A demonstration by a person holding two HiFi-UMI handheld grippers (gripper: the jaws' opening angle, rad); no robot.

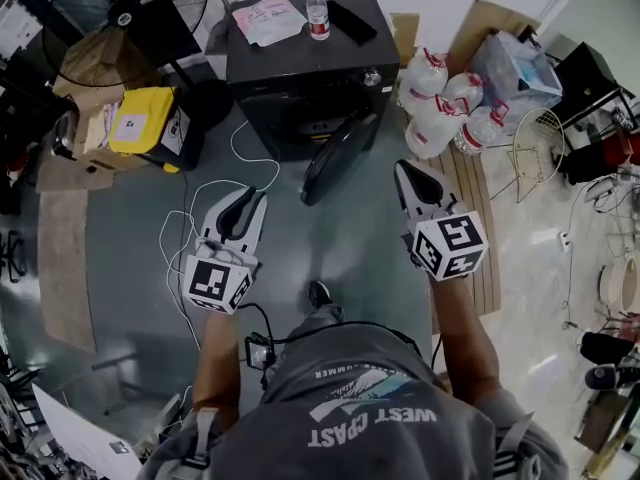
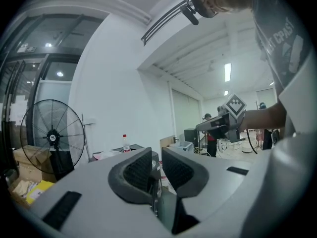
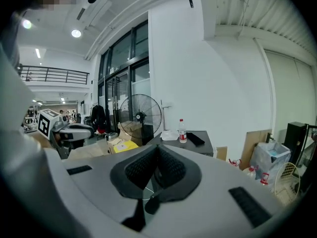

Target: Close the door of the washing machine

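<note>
One washing machine (image 1: 300,78), black; one door (image 1: 338,158) hanging open at its front. Two grippers before machine, flanking door: left gripper (image 1: 243,204) jaws closed, empty; right gripper (image 1: 408,173) same. One bottle (image 1: 317,13) on top. About four jugs (image 1: 440,103) right of machine. Grey floor (image 1: 130,268), cluttered room. Drum opening too dark to make out.

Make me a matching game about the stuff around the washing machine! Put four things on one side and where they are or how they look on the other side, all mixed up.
Things
1. washing machine door
2. red-capped bottle
3. big fan
4. water jugs

Places or states (sides as in the head view)
A. on the floor, right of the washing machine
B. swung open
C. standing on top of the washing machine
D. back left of the washing machine

Right pairs: 1-B, 2-C, 3-D, 4-A
</note>
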